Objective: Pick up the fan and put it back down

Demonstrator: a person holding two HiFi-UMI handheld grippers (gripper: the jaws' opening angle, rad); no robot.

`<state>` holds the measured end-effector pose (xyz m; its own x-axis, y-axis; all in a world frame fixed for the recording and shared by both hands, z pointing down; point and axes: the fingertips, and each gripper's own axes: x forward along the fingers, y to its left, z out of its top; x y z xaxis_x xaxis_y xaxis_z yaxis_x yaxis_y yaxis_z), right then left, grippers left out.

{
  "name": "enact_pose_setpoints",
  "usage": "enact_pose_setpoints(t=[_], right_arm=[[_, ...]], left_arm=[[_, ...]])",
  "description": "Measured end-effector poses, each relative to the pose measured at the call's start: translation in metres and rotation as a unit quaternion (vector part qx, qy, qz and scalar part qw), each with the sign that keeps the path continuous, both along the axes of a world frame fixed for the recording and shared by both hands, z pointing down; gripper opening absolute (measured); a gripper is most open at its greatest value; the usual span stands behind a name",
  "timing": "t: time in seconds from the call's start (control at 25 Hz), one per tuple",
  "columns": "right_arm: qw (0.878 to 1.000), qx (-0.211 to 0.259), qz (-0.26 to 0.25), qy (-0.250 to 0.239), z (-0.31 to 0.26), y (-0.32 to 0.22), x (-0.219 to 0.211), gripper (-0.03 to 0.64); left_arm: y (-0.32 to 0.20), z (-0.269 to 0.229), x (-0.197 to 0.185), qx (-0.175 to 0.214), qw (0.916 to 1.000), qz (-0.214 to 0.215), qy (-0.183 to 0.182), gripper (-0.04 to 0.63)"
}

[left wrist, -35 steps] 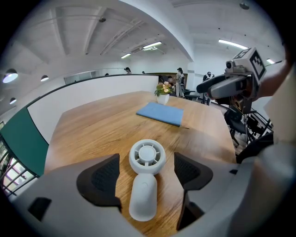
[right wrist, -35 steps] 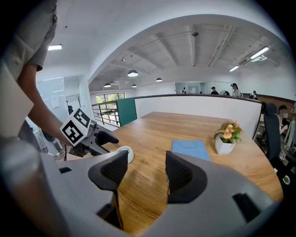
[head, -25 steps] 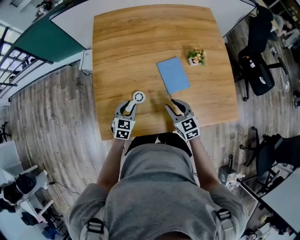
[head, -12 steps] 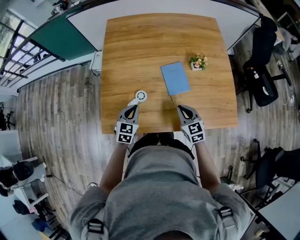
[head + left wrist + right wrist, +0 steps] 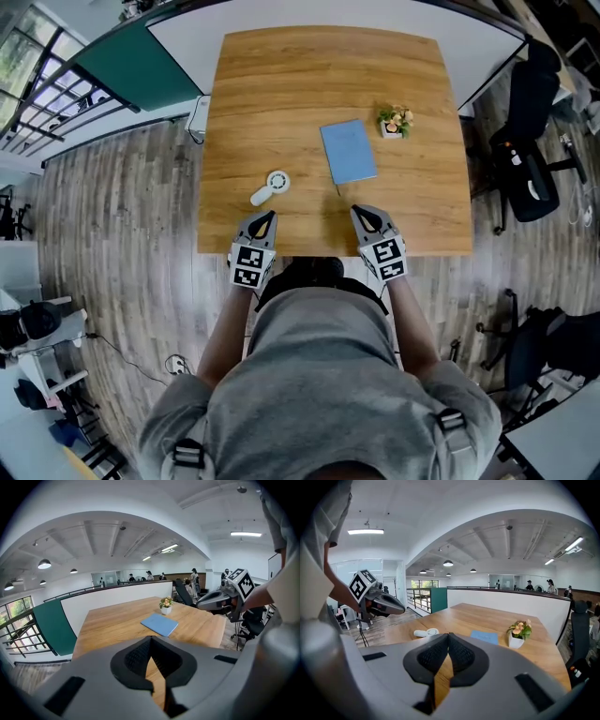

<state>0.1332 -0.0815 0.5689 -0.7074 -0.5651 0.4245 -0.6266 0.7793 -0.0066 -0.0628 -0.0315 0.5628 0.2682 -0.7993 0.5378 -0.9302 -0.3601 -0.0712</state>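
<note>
Clearly apart: fan [image 5: 271, 187] beyond left tool [image 5: 265, 218].

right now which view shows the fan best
The head view: from above, the fan lies whole on the table, round head and handle both plain. The right gripper view shows it small, side-on. The left gripper view misses it.

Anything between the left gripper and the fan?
Nothing visible. Only bare tabletop lies between the shut left gripper and the fan; the blue notebook and potted plant sit off to the right.
</note>
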Motion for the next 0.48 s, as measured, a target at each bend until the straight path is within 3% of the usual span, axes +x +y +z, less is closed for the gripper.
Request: enact_pose_setpoints(t=[0.48], right_arm=[[1.000,-0.010,-0.018,-0.012,0.010,0.002,0.010,0.003]], left_arm=[[0.016,0.008,0.016,-0.015,0.9996,-0.024,0.002,0.018]])
